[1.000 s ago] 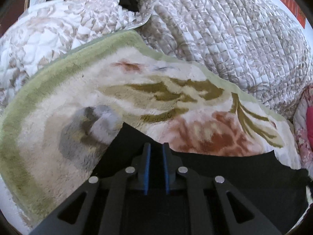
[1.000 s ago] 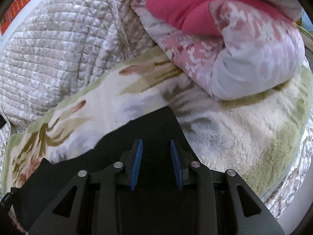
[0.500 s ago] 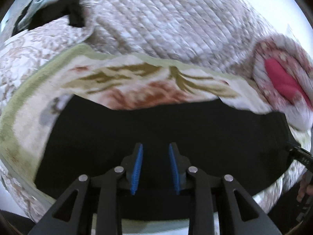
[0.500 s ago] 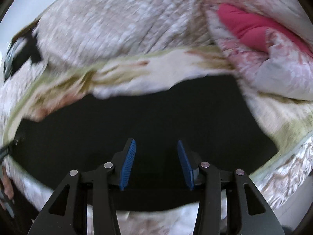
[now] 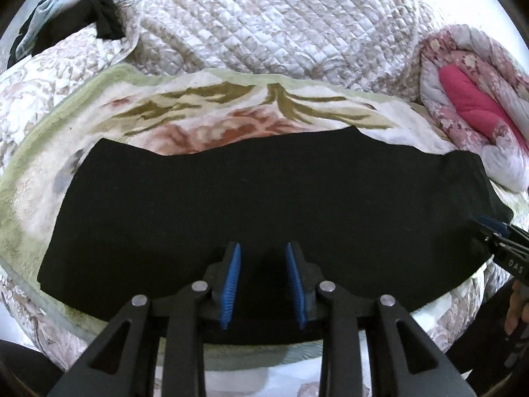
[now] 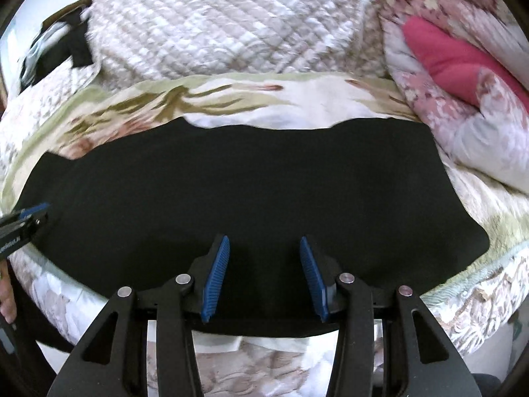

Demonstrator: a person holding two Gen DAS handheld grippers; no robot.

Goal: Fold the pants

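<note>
The left gripper [image 5: 261, 278] is parted to a moderate gap, holding nothing, its blue ribbed pads [image 5: 231, 284] poised above the near edge of the pants [image 5: 264, 198]. The right gripper [image 6: 263, 271] is spread slightly wider, likewise empty and above the same edge. The pants are matte black fabric laid flat as a long horizontal band with a wavy far edge, resting on a plush floral blanket [image 5: 215, 115] bordered in green. Behind lies a quilted diamond-stitched bedspread [image 5: 281, 26]; a rolled pink floral comforter [image 5: 472, 99] sits at the right end. One second ago the left gripper's pads were nearly together close over the cloth; both grippers have since widened and drawn back.
</note>
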